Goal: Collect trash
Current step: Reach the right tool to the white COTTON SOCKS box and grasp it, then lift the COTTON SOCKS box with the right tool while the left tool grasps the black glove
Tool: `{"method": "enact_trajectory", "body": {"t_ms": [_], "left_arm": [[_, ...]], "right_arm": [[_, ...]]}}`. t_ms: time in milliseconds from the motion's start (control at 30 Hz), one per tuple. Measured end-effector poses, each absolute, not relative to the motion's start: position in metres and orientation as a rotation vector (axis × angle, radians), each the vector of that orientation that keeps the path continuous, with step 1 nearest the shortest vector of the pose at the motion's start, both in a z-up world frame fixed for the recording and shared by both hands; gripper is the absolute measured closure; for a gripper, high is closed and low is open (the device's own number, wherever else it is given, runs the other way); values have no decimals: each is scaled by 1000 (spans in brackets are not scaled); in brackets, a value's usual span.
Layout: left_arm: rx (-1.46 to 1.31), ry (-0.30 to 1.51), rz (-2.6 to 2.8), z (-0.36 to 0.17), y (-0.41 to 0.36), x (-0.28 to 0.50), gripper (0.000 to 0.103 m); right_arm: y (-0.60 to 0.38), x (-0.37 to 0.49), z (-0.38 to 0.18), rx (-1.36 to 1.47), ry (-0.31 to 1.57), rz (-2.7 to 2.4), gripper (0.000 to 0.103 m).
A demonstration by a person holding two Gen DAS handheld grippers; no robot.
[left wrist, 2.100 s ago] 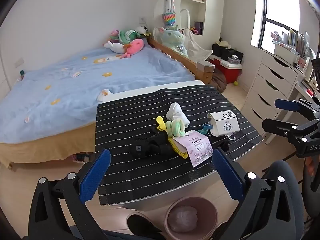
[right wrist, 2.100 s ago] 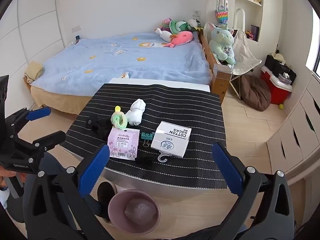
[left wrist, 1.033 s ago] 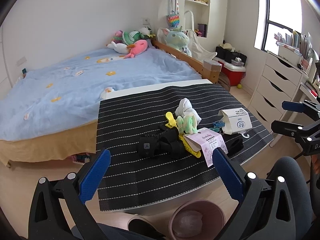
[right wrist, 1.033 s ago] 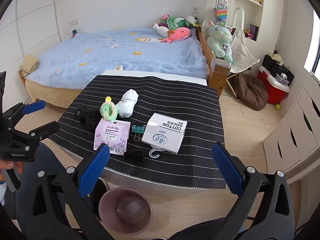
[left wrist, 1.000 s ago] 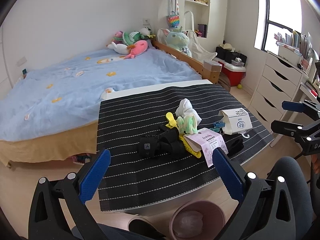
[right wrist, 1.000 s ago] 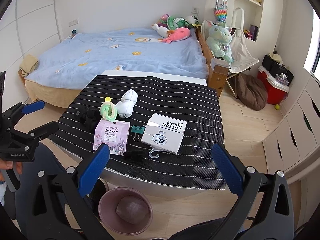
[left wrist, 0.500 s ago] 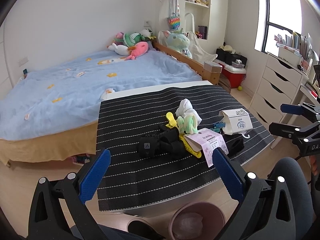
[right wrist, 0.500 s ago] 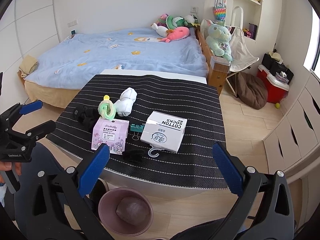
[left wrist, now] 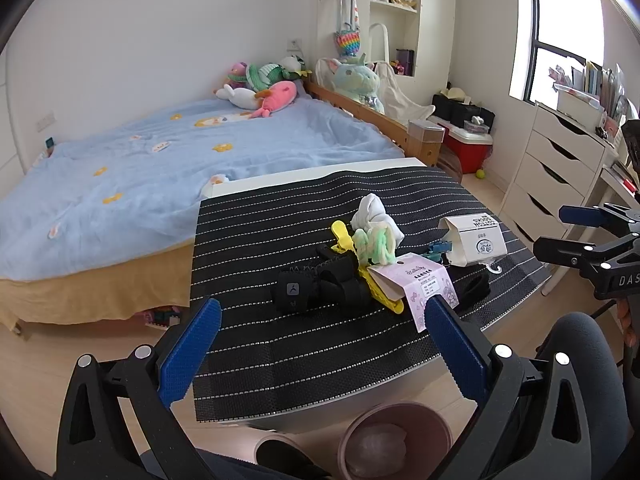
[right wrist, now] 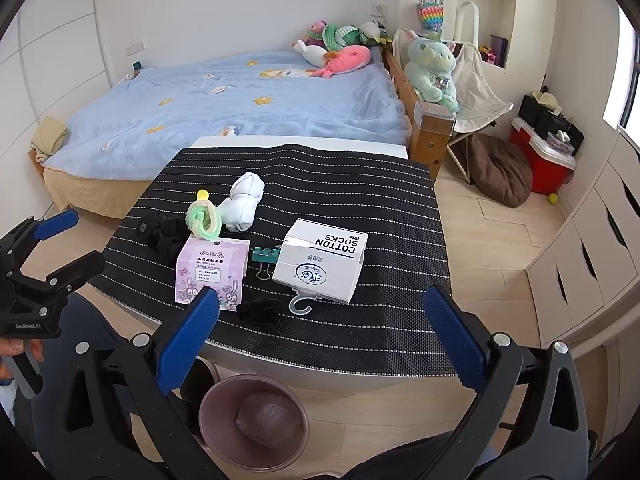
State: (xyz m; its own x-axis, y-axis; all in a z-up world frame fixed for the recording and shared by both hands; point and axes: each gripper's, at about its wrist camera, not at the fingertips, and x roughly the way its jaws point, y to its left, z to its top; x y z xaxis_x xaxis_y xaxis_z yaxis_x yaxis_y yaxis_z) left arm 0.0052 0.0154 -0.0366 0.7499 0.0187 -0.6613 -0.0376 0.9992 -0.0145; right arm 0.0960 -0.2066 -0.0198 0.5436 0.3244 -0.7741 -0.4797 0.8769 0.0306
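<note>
A striped black mat (right wrist: 360, 184) covers the table. On it lie a white "COTTON SOCKS" box (right wrist: 320, 260), a pink sticker box (right wrist: 210, 272), a green binder clip (right wrist: 264, 258), a green fluffy ring (right wrist: 204, 220), a white sock ball (right wrist: 244, 200), black straps (right wrist: 160, 232) and a small black item (right wrist: 260, 309). A pink bin (right wrist: 254, 420) stands on the floor below the table's near edge. My right gripper (right wrist: 320, 340) is open and empty above the near edge. My left gripper (left wrist: 320, 344) is open and empty, short of the black straps (left wrist: 320, 284) and pink box (left wrist: 420, 284).
A blue bed (right wrist: 240, 100) with plush toys lies behind the table. White drawers (right wrist: 592, 248) stand at right. A brown cushion (right wrist: 500, 172), a red cooler (right wrist: 544, 160) and a white chair (right wrist: 476, 92) are at the back right. A yellow clip (left wrist: 344, 236) lies by the ring.
Both grippers have drifted slightly, and the view has shifted a little. Both stay open and empty. The objects on the mat have not moved.
</note>
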Motion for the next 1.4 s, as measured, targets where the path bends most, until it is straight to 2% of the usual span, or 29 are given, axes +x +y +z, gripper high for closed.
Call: {"method": "enact_trajectory", "body": {"t_ms": [467,833,1067,1133,1167,1233,1300,1400], "left_arm": [[-29,732,39,-37,22,1,5],[-26,749,40,-41,22,3,5],[-25,768,39,-48,22,3,5],[-29,773,40,-50,23,3,5],[-30,776,40,-51,24,3,5],[-32,782,40,-52,22,4,5],[-33,785,39,-53,22,4,5],[-30,787,38,-53,22,4,5]], "right_arm": [[-173,143,-27,-177,1022,454,3],[-169,188,-64,-106,1262,316,3],[-166,192,-76,-93,1291,305,3],[-165,192,-77,-90,1291,306,10],[-164,193,-78,-94,1296,302,17],[-164,194,-79,-96,1302,305,20],[-162,195,-79,-102,1302,302,31],[-162,195,-77,-98,1297,306,40]]}}
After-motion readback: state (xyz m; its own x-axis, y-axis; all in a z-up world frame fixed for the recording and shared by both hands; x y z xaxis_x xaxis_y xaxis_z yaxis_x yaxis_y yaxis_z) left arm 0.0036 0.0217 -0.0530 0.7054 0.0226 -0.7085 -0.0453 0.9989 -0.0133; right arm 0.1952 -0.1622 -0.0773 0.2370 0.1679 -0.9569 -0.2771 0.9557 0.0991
